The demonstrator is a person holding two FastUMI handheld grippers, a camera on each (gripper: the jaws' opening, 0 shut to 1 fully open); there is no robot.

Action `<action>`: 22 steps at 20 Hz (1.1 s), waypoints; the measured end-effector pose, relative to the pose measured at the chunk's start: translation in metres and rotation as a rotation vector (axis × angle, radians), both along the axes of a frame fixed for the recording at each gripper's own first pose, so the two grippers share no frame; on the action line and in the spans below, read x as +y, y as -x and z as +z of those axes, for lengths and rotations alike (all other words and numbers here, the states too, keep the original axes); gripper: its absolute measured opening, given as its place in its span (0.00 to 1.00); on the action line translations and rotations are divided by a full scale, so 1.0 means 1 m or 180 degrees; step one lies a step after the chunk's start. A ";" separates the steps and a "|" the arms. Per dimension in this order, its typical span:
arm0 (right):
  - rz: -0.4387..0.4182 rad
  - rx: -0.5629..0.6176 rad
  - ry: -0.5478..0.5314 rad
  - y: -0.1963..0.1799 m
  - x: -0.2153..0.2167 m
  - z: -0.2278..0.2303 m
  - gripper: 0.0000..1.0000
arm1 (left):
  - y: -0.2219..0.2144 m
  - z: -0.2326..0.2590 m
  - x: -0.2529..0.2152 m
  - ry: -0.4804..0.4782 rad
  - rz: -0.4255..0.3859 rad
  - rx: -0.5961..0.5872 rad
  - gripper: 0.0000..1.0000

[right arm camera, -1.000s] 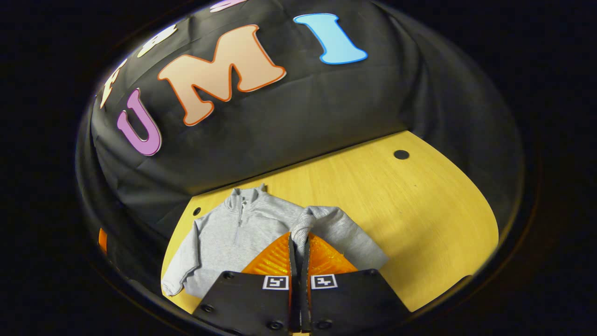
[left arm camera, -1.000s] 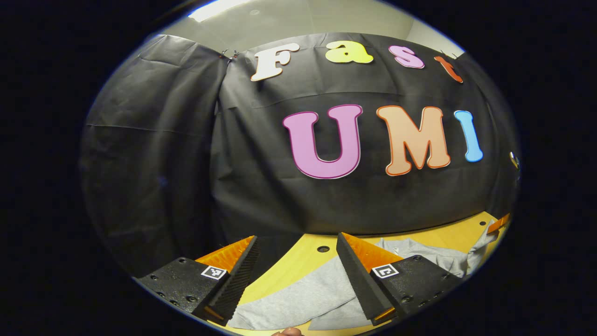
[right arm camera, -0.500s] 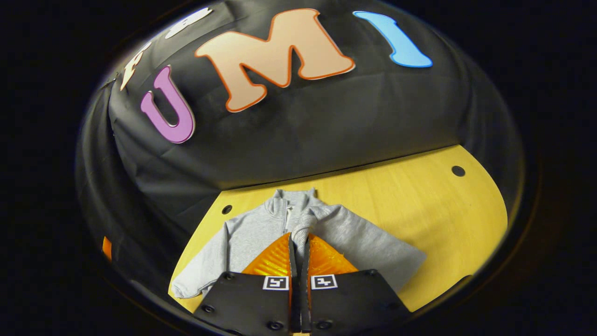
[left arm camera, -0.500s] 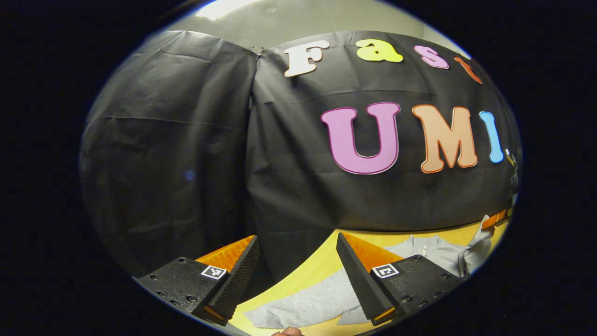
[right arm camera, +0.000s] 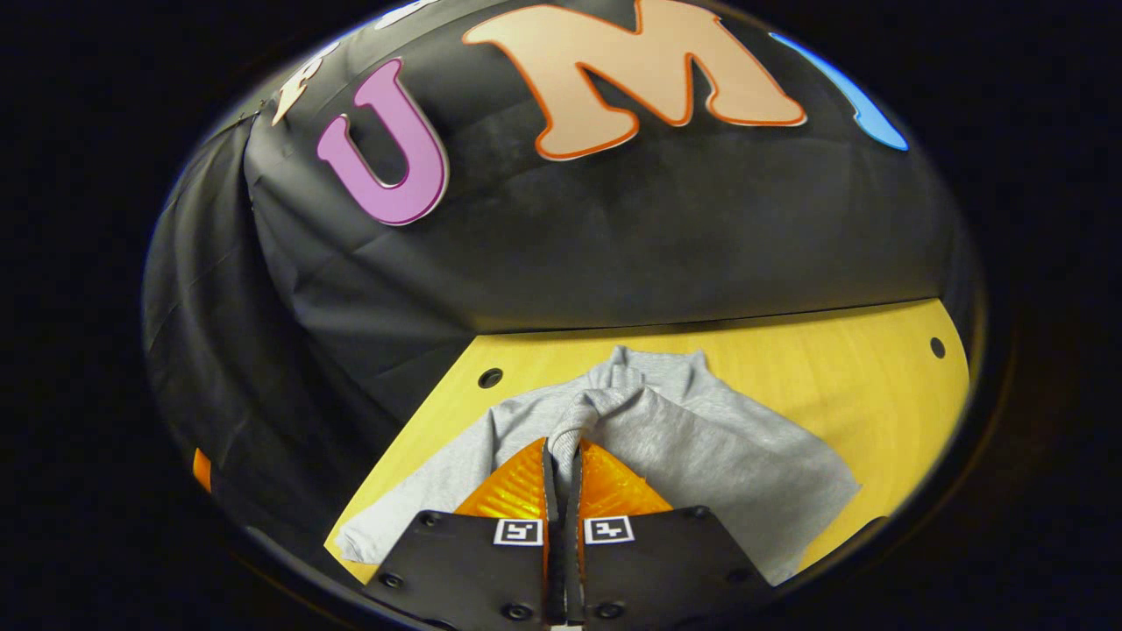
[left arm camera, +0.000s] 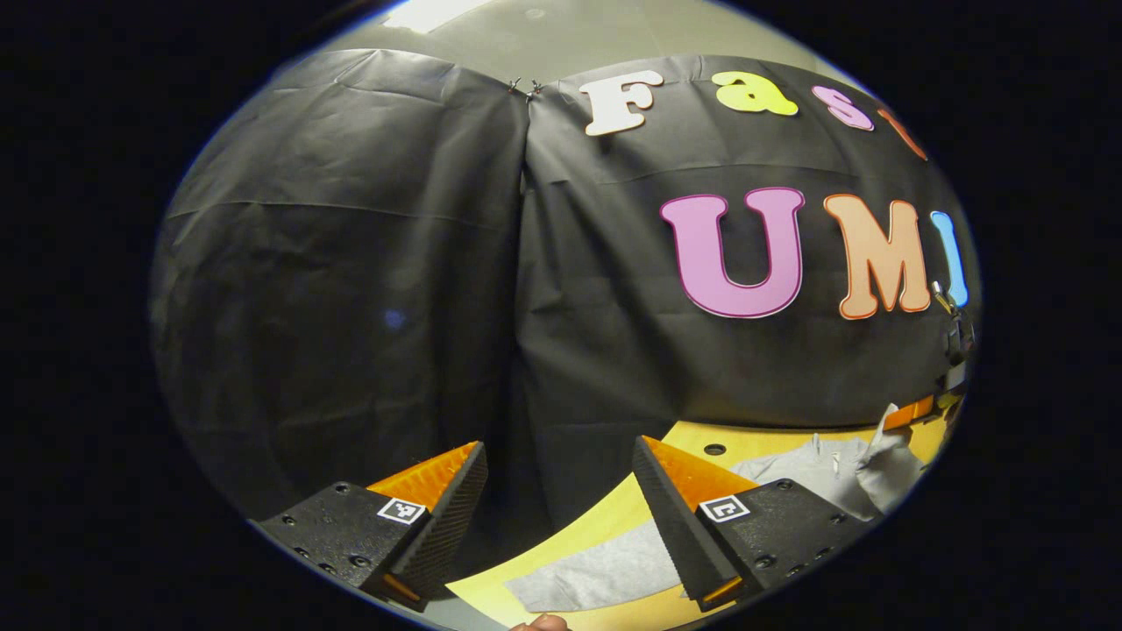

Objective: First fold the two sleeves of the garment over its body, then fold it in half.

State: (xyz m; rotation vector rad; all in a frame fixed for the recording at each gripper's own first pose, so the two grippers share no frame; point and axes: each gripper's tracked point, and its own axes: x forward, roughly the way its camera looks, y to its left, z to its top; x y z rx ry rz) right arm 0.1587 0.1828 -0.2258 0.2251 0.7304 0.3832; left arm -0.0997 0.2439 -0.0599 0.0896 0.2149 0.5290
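Left gripper (left arm camera: 561, 491) is hovering at the near left edge of the table (left arm camera: 614, 513), its jaws standing spread wide with nothing between them. In the left gripper view, its camera is looking mostly at the black cloth wall (left arm camera: 351, 263); below the fingers, one flat sleeve end (left arm camera: 596, 574) of the gray sweatshirt (left arm camera: 824, 473) is lying on the yellow wood. A fingertip of the person's hand (left arm camera: 539, 623) is showing at the bottom edge. Farther right in that view, the sweatshirt's collar and body are lying on the table, and the right gripper is lifting a peak of gray cloth at the far right edge. In the right gripper view, the right gripper (right arm camera: 561, 456) is sitting over the sweatshirt (right arm camera: 701, 447), jaws pressed together and pinching the ribbed cuff (right arm camera: 571, 429) of one sleeve. That sleeve is draping from the cuff across the body toward the collar (right arm camera: 653, 359). The other sleeve (right arm camera: 412, 508) is lying flat, stretched out to the left toward the table (right arm camera: 841, 368) edge. The body is lying spread on the wood, collar pointing to the wall.
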 end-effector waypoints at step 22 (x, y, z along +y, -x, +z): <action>0.0700 0.0160 0.0518 0.023 0.113 -0.087 0.80 | 0.051 -0.089 0.021 0.0194 0.0142 0.0482 0.99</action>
